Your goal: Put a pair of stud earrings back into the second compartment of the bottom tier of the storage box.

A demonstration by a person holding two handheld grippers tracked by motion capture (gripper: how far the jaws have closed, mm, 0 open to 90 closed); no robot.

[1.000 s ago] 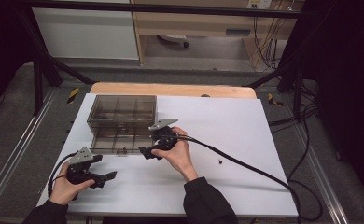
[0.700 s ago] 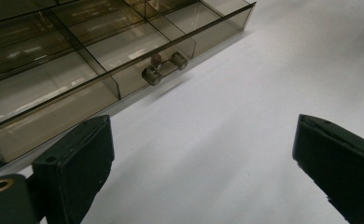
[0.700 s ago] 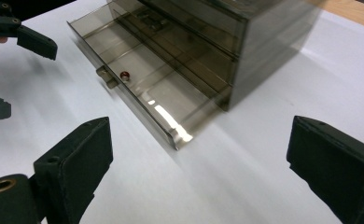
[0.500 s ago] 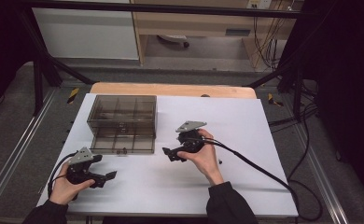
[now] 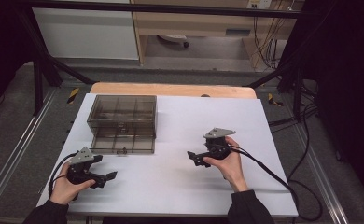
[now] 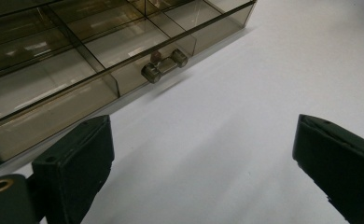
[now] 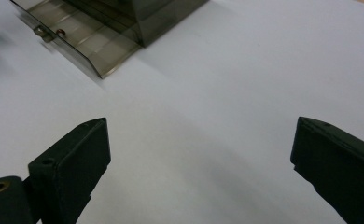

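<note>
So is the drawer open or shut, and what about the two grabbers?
drawer: pulled out of the smoky clear box, handle facing the person; I can't see anything in its compartments.
left gripper: jaws wide open, nothing between them, near the drawer's handle.
right gripper: jaws wide open, nothing between them, over bare white table.

bare table [image 5: 180,186] right of drawer box [image 5: 122,122]
</note>
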